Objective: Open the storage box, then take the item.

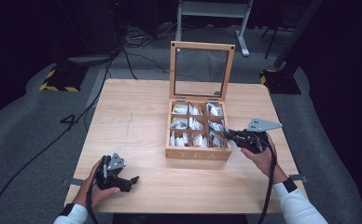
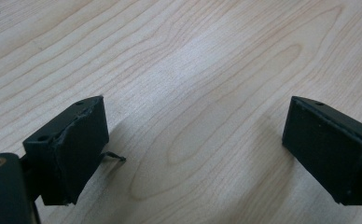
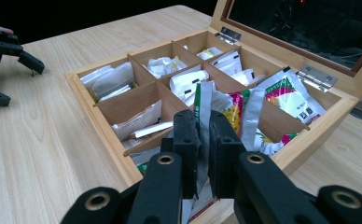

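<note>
Two grippers work at a wooden tea box (image 1: pixel 198 153) on the tabletop (image 1: pixel 137 121), its glass lid (image 1: pixel 201 70) propped upright. The right gripper (image 3: pixel 203 140) has its jaws clamped on a tea sachet (image 3: pixel 202 105) in the near right compartment, apparently starting to lift it; nothing has left the box. The left gripper (image 1: pixel 131 179) rests well apart, jaws spread and empty.

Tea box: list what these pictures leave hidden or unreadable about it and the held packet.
- Held packet: lower end hidden by the right claw, right gripper view.
- Packet print: too small in the high view.
- Tea box near-right corner: cut off by the bottom edge, right gripper view.
</note>
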`<state>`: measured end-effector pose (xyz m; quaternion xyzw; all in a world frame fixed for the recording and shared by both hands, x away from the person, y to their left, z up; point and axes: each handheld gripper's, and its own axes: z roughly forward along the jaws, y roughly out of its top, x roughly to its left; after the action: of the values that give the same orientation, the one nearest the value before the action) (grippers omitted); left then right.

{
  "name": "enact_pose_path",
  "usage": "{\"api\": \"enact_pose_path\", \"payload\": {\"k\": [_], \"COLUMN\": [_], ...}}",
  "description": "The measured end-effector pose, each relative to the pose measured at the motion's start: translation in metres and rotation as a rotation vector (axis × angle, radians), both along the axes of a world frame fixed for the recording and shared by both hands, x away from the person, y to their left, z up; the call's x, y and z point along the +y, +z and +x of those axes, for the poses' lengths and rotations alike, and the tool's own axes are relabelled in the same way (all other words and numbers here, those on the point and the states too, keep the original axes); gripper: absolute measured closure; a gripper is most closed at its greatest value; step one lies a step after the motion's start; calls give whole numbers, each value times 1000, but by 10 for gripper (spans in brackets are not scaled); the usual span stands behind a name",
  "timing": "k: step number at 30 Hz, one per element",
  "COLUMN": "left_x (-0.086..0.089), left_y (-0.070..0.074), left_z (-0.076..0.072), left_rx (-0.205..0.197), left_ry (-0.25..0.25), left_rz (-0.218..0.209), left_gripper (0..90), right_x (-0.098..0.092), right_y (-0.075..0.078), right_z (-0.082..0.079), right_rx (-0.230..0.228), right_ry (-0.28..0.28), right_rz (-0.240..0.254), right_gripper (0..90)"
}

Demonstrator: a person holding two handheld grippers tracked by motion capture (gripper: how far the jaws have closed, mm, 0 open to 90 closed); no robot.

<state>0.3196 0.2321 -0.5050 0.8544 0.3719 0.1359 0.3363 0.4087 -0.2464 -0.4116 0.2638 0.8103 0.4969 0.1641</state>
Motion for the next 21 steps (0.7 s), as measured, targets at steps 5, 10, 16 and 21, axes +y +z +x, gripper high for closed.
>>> {"api": "enact_pose_path", "payload": {"k": [5, 10, 16, 21], "left_x": [0, 0, 0, 0], "left_y": [0, 0, 0, 0], "left_z": [1, 1, 1, 2], "left_rx": [-1, 0, 0, -3], "left_ry": [-8, -9, -8, -6], "left_rz": [3, 3, 3, 3], "left_gripper": [65, 65, 65, 62], "right_x": [-3, -2, -1, 2], "right_y": [3, 4, 7, 11], "right_z": [-1, -1, -3, -5], "right_rx": [-17, -24, -32, -47], "right_ry": [-2, -4, 1, 18], "right_rz": [14, 13, 29, 35], "right_gripper": [847, 865, 878, 881]}}
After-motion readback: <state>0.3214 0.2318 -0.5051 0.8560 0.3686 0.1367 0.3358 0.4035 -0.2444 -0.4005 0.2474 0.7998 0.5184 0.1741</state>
